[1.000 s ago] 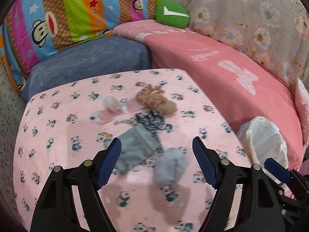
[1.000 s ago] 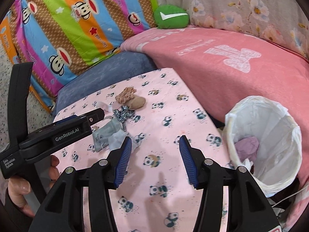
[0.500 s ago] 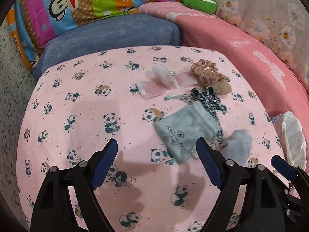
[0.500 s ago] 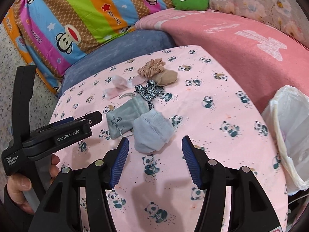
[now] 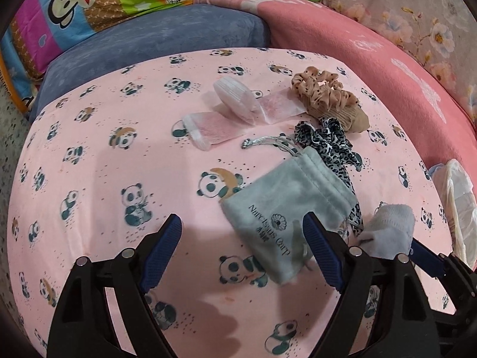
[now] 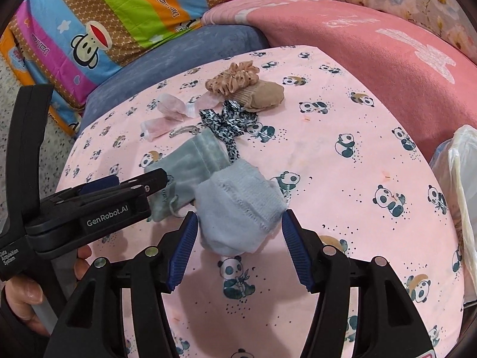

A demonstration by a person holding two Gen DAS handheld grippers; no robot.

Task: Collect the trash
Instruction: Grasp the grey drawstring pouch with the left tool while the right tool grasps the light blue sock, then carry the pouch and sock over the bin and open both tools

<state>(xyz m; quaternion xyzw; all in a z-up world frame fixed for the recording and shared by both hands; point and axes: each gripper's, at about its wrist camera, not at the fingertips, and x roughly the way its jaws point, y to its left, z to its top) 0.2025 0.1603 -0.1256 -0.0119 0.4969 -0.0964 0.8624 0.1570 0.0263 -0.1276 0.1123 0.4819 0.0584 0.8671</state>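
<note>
Bin [image 6: 460, 179]: white bag liner, off the table's right edge; contents hidden.
Sock [image 6: 238, 208]: pale blue knit, crumpled, mid-table, now between the jaws.
Right gripper [image 6: 240, 249]: wide, closer than before.
Left gripper [image 5: 243, 253]: wide, over the grey velvet pouch [image 5: 286, 205].
Table [image 6: 342, 179]: pink panda cloth.

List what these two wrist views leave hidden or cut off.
- Bin with white liner: cut off by the right edge in both views; its contents cannot be seen.
- Grey drawstring pouch: near end hidden by the left gripper body in the right wrist view.
- Pale blue sock: lower part hidden behind a gripper finger in the left wrist view.
- Right gripper: whether its pads touch the sock cannot be told.
</note>
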